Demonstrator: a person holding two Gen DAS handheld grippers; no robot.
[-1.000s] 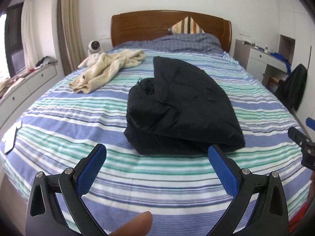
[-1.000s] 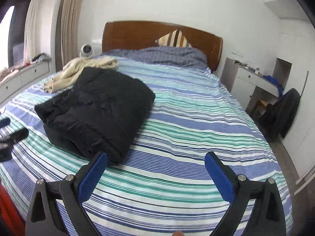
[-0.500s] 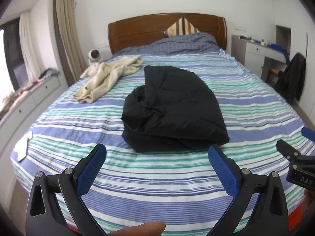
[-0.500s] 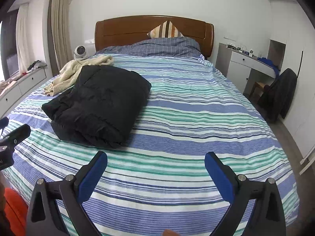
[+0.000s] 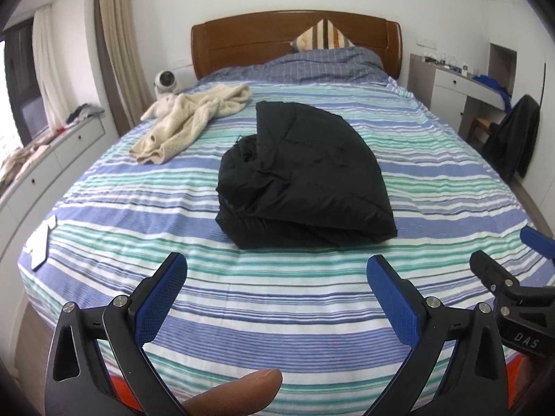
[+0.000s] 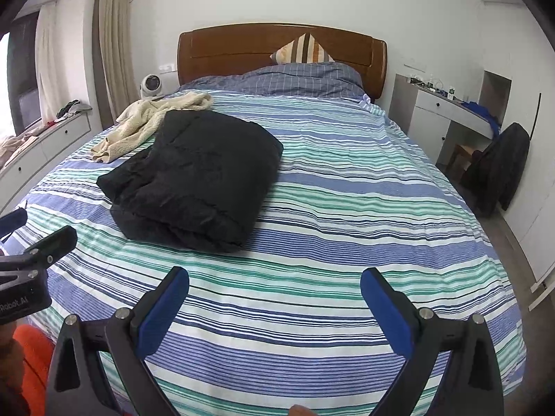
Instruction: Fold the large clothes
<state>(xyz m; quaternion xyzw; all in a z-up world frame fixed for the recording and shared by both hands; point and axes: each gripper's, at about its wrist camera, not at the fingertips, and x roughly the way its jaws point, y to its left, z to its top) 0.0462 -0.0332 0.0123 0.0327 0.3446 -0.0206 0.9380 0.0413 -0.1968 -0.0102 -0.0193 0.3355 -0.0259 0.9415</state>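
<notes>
A black padded garment (image 5: 305, 180) lies folded into a thick bundle in the middle of the striped bed (image 5: 277, 312); it also shows in the right wrist view (image 6: 197, 176), left of centre. My left gripper (image 5: 277, 287) is open and empty, held back near the foot of the bed, well short of the garment. My right gripper (image 6: 274, 298) is open and empty, also near the foot, to the right of the garment. Each gripper shows at the edge of the other's view.
A cream fleece garment (image 5: 187, 121) lies crumpled at the bed's far left. A striped pillow (image 5: 322, 36) leans on the wooden headboard (image 5: 242, 41). A white desk (image 5: 461, 86) and a chair with dark clothing (image 5: 513, 138) stand on the right; drawers (image 5: 45, 170) run along the left.
Both grippers have pulled back from the bed, so the folded black garment appears smaller and farther away. The garment itself has not moved. Both grippers stayed open.
</notes>
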